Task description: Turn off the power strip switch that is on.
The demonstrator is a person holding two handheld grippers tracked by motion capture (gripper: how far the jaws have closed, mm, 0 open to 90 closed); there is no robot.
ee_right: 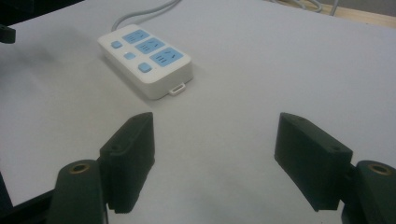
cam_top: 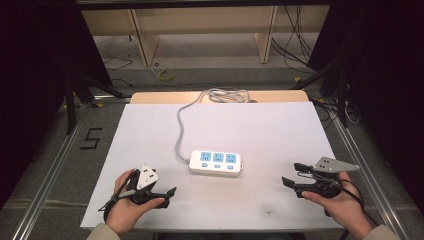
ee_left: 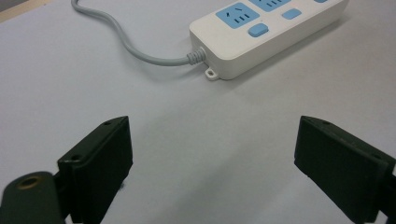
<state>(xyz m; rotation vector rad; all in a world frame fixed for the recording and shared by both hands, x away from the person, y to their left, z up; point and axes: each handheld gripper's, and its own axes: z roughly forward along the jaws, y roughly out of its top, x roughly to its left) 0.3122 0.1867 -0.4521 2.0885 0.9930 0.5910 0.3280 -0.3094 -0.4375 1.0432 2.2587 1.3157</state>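
Right now we are holding both claws wide and empty. Our left claw (cam_top: 169,196) is hovering low over the near-left part of the counter (cam_top: 270,125), and our right claw (cam_top: 295,175) is doing the same at the near right. Both are pointing inward at the power strip (cam_top: 216,162), which is lying flat between them near the counter's middle, apart from each. We judge this spread is readying a 2-sided approach, 1 claw per end. Its grey cable (cam_top: 180,130) is running off toward the far edge, leaving the near side free for us.

The left gripper view is showing the cable's strain relief (ee_left: 195,55) and a mounting tab (ee_left: 211,73); the right gripper view is showing all 3 sockets (ee_right: 147,46) and the opposite end's tab (ee_right: 177,88).
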